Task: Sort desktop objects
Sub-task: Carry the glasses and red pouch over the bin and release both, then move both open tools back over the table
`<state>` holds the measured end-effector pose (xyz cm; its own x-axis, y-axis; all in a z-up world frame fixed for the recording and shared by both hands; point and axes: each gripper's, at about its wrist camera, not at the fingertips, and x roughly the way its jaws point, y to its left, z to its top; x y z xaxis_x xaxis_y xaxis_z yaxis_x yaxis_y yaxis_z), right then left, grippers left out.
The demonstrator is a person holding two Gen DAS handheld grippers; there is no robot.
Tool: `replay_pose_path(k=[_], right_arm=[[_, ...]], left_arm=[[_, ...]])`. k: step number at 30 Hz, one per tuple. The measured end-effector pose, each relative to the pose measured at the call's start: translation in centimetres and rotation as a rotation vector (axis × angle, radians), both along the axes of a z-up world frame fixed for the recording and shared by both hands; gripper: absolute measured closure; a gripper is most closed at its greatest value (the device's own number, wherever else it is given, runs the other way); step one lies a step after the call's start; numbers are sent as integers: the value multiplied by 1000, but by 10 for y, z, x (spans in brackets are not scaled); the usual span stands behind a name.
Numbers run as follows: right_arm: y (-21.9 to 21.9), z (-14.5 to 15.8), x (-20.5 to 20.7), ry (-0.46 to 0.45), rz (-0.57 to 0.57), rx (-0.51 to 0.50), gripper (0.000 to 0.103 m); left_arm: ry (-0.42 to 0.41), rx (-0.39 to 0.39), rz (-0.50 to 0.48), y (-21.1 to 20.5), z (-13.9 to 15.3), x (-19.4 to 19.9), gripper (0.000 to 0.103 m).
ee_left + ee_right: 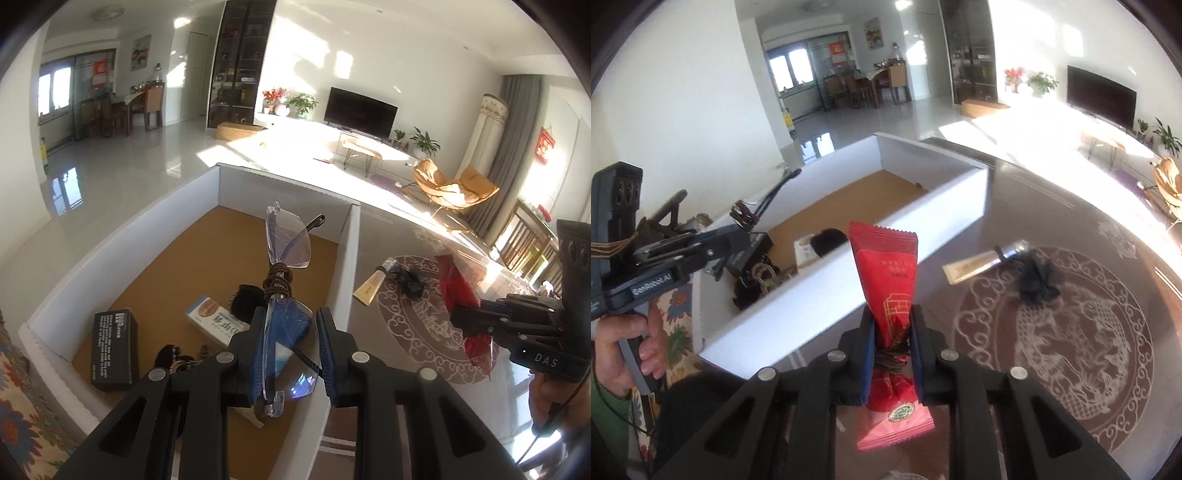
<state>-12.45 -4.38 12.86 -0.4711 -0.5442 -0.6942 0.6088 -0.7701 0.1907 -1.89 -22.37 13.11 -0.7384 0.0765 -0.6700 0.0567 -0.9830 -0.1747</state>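
My left gripper (290, 326) is shut on one lens of a pair of rimless glasses (286, 236), held edge-up above the white box (110, 254); a brown hair tie (277, 282) is wound round the bridge. My right gripper (891, 319) is shut on a red snack packet (884, 273) with a dark band (892, 356) round its waist, held over the table beside the box's near wall (831, 284). In each wrist view the other gripper shows at the edge: the right gripper (460, 317) with the red packet (456, 280), and the left gripper (738, 229) with the glasses' temples (775, 190).
Inside the box lie a black carton (114, 349), a white and blue carton (212, 317), a black fuzzy item (245, 297) and a dark clip (175, 360). On the patterned glass table (1071, 350) lie a gold tube (979, 262) and a black scrunchie (1036, 284).
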Motion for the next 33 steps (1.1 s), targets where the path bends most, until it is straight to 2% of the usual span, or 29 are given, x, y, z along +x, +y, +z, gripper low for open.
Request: replay_pose_path(k=[4, 7, 10, 11, 12, 13, 14, 15, 18, 20, 21, 23, 24, 26, 29, 32, 33], right_arm=[[-98, 4, 1, 9, 131, -45, 85], [-155, -16, 6, -21, 213, -25, 85], [-188, -43, 7, -69, 242, 16, 83], [-194, -53, 6, -90, 245, 26, 72], [-197, -61, 5, -113, 251, 36, 62], [-197, -67, 5, -127, 250, 39, 38], [-194, -69, 5, -123, 242, 33, 29], [-190, -69, 7, -108, 232, 25, 29], [-165, -60, 13, -55, 191, -2, 28], [-135, -50, 15, 11, 134, -10, 24], [-116, -46, 19, 46, 91, -12, 22], [-69, -39, 25, 90, -16, -19, 10], [-43, -41, 27, 102, -85, -13, 8], [14, -52, 33, 86, -236, 19, 3], [92, -88, 47, 5, -433, 95, 3], [152, -113, 68, -29, -541, 178, 3], [163, -119, 72, -36, -560, 213, 3]], left_arm=[[-87, -8, 119, -64, -20, -7, 77], [-133, -23, 148, -88, -37, -11, 77], [-157, -21, 162, -98, -51, -13, 75], [-167, -20, 167, -99, -56, -13, 73], [-177, -12, 164, -100, -62, -15, 64], [-177, 0, 155, -101, -65, -15, 51], [-171, 4, 148, -100, -67, -13, 43], [-155, -2, 143, -99, -67, -12, 34], [-106, 7, 100, -90, -62, -8, 32], [-76, 14, 81, -79, -51, -7, 32], [-64, 12, 66, -71, -45, -9, 32], [-41, 18, 21, -53, -32, -10, 32], [-35, 24, -6, -42, -27, -12, 32], [-40, 28, -66, -14, -19, -11, 32], [-39, 3, -166, 36, -9, 0, 32], [-35, -23, -272, 90, -9, 16, 31], [-44, -33, -303, 107, -12, 19, 26]])
